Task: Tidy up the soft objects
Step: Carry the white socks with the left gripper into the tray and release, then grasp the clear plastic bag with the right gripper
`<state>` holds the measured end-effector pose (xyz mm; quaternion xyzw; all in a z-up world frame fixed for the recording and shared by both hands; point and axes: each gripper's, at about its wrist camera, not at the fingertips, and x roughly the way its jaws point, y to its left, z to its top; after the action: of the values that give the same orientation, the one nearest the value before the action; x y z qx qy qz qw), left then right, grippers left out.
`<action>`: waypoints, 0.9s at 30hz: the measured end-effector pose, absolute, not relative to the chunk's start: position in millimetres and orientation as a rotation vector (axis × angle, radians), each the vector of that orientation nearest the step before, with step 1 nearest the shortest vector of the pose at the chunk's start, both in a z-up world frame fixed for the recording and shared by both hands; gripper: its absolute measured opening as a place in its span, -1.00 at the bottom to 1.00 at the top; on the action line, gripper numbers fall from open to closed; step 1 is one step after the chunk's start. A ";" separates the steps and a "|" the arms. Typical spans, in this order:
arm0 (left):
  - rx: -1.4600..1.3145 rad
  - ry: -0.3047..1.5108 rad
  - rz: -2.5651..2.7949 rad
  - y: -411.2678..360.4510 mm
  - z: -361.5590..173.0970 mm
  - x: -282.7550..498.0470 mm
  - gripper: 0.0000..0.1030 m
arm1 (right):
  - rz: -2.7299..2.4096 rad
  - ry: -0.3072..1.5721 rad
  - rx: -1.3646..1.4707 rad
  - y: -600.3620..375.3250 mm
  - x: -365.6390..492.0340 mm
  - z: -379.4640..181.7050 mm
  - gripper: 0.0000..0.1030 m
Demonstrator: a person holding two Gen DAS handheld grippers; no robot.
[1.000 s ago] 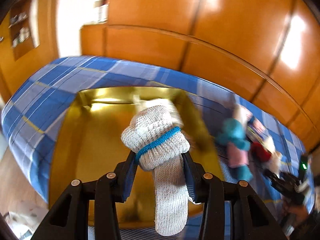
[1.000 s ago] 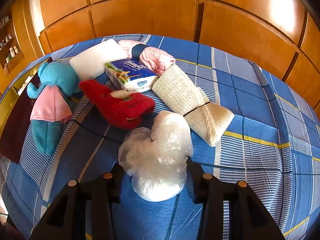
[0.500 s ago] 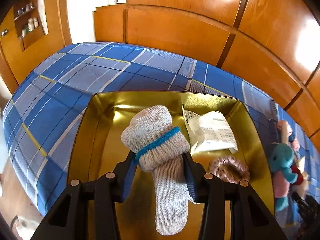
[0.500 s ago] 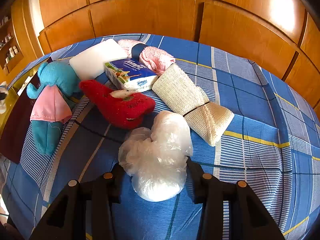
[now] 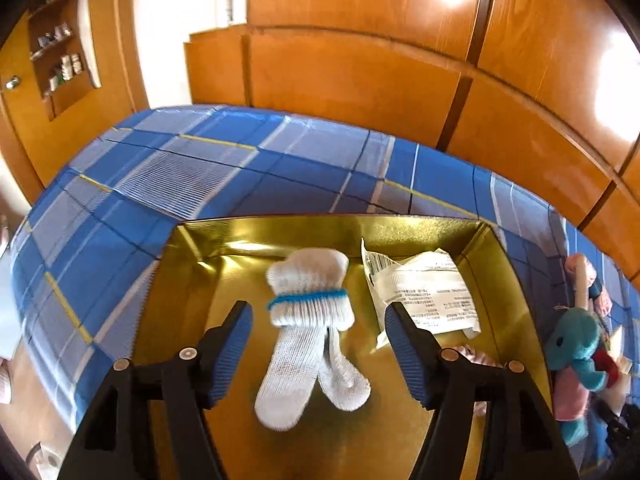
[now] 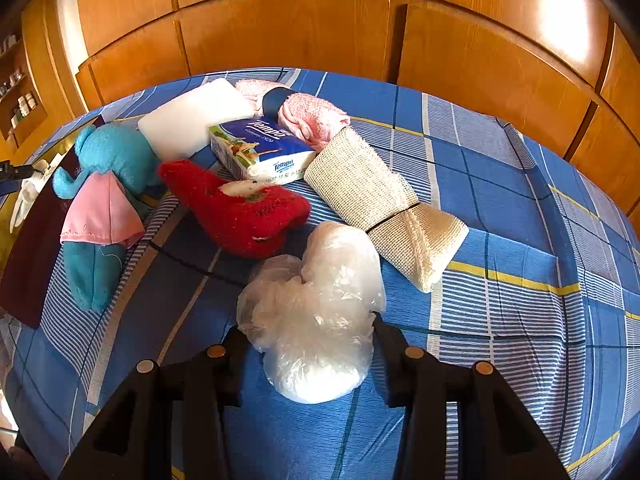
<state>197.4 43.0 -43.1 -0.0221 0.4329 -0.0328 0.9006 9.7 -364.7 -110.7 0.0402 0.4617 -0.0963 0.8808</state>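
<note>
Left wrist view: the left gripper (image 5: pixel 319 334) is seen with its blue-padded jaws spread wide, nothing touching them. Between the jaws, a white sock bundle (image 5: pixel 310 332) banded in blue is seen blurred over the floor of a gold tray (image 5: pixel 192 276); whether it rests on the tray cannot be told. A white printed packet (image 5: pixel 424 296) lies in the tray to the right of the bundle. The tray sits on a blue plaid bedspread (image 5: pixel 168 184). A teal plush toy (image 5: pixel 574 360) is seen just beyond the tray's right rim.

Right wrist view: the right gripper (image 6: pixel 306 334) is pressed against both sides of a crumpled clear plastic bag (image 6: pixel 316 316), which is pinched over the bedspread. Beyond it are laid a red plush slipper (image 6: pixel 240 208), a tissue pack (image 6: pixel 260 152), a beige rolled cloth (image 6: pixel 380 204), a pink towel (image 6: pixel 308 116) and a white foam block (image 6: pixel 192 118).
</note>
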 end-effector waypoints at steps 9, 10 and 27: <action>-0.075 0.847 -0.060 43.9 -23.3 125.9 0.45 | -0.211 0.961 0.067 -359.4 10.2 -110.6 -0.14; -0.079 0.843 -0.066 43.5 -21.9 119.0 0.45 | -0.213 0.960 0.066 -358.7 10.2 -110.6 -0.14; -0.063 0.762 -0.057 53.2 -3.1 47.8 0.51 | -0.208 0.993 0.047 -349.2 11.5 -106.8 -0.25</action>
<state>47.8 53.2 -3.1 -0.0307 0.3717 -0.0279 0.9274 11.5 -349.2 -106.8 0.0226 0.4755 -0.0995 0.8738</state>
